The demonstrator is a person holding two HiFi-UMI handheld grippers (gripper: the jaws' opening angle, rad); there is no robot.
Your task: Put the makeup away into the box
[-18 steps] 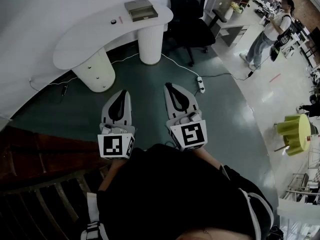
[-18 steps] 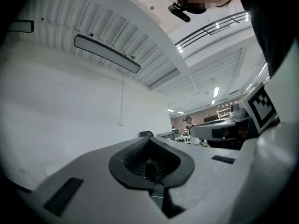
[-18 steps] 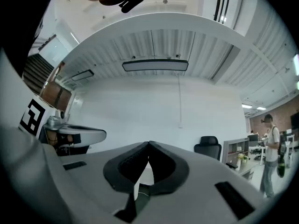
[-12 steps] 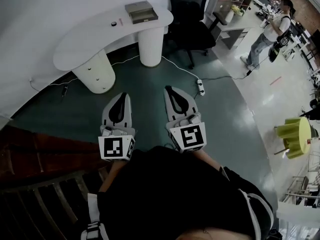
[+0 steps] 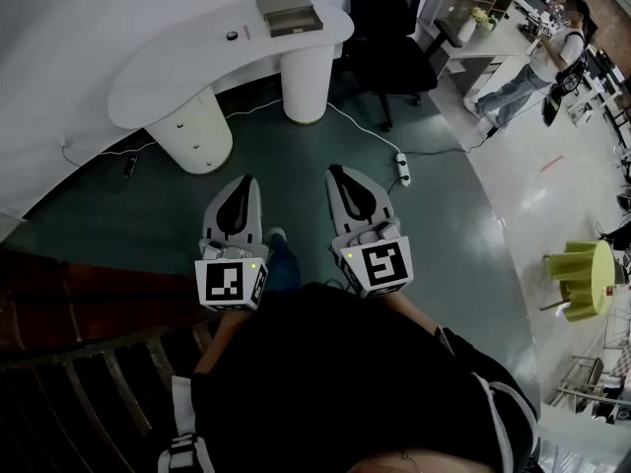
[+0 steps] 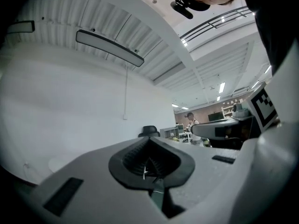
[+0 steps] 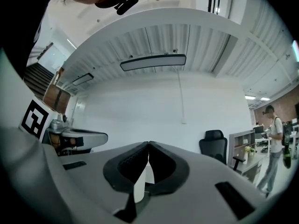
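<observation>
While left hand-held gripper (image 5: 245, 181) and right hand-held gripper (image 5: 334, 171) are closed, empty, a cable (image 5: 360, 131) fronts the desk (image 5: 177, 77).

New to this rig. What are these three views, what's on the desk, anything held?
No robot: a person holds a white two-jaw tool in each hand, the left gripper and right gripper. The head view is from a camera on their head, looking down; the marker cubes are part of the grippers. The other two views come from cameras riding on each gripper, looking along its jaws. Both pairs of jaws are closed with nothing between them. Ahead, a white desk bears a grey box and a small dark round item, too small to identify.
</observation>
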